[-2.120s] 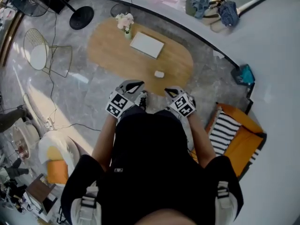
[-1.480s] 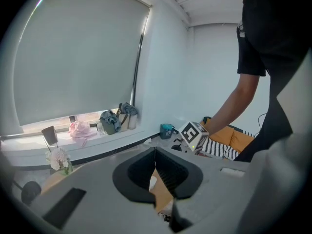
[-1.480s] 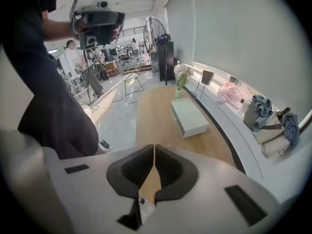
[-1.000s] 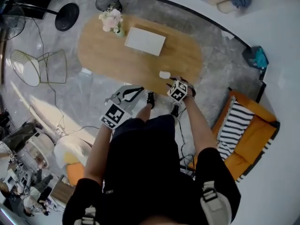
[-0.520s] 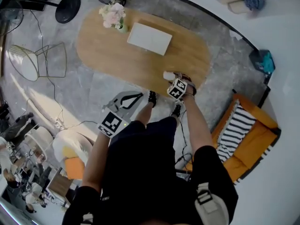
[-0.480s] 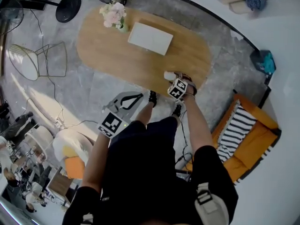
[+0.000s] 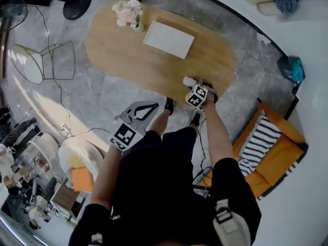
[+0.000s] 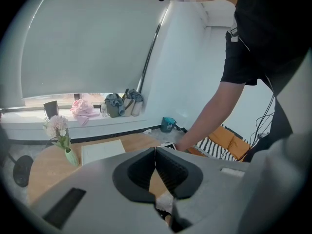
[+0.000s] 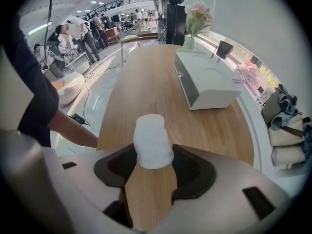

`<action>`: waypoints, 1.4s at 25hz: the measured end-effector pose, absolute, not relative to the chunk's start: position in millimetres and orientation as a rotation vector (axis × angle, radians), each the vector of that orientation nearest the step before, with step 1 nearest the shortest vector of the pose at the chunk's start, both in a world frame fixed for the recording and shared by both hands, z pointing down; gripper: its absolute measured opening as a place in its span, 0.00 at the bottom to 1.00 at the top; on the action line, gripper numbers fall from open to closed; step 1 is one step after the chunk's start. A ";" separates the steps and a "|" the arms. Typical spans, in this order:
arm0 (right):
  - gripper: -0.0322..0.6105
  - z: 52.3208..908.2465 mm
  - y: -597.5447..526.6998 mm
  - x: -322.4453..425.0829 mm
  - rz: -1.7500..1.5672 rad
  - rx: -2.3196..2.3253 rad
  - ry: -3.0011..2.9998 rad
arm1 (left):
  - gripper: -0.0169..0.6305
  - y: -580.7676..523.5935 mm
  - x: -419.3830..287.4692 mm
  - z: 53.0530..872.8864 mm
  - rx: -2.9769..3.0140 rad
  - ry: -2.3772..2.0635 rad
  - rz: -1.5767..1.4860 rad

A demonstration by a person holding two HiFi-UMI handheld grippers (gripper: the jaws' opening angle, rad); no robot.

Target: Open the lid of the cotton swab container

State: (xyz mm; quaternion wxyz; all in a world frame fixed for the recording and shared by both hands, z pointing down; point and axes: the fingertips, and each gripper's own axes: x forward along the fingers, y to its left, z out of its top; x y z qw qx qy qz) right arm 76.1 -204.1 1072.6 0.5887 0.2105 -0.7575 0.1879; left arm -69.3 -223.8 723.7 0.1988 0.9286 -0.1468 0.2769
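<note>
The cotton swab container (image 7: 187,80) is a small white tub standing upright near the front right edge of the oval wooden table (image 7: 128,50). My right gripper (image 7: 192,85) points steeply down over it. In the right gripper view the container (image 9: 152,140) stands between the jaws of this gripper (image 9: 152,164), with its lid on. The jaws are wide apart, have just been closing a little, and I see no pad pressing on it. My left gripper (image 7: 151,105) hangs over the floor in front of the table. Its pads (image 8: 155,155) are shut together on nothing.
A white box (image 7: 168,39) lies at the table's far side, and a vase of pink flowers (image 7: 129,12) stands at its far left end. A wire chair (image 7: 38,63) stands to the left. An orange seat with a striped cushion (image 7: 266,147) is at the right.
Both grippers have left the space in front of my body. The right one has reached out and come down around the container. The left one has sunk lower, over the floor.
</note>
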 end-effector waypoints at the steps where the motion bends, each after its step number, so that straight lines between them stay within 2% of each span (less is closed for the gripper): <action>1: 0.39 1071.2 -204.0 77.0 0.441 0.495 -1.764 | 0.03 -223.2 -67.6 722.5 2.594 -0.412 0.771; 11: 0.39 1031.6 -196.3 86.7 0.482 0.506 -1.766 | 0.03 -217.7 -46.6 699.3 2.654 -0.374 0.753; 20: 0.39 961.0 -182.7 108.4 0.462 0.516 -1.788 | 0.03 -188.7 -9.0 663.8 2.688 -0.345 0.677; 35: 0.38 841.2 -144.4 202.1 0.428 0.498 -1.841 | 0.03 -115.2 81.2 609.0 2.790 -0.333 0.625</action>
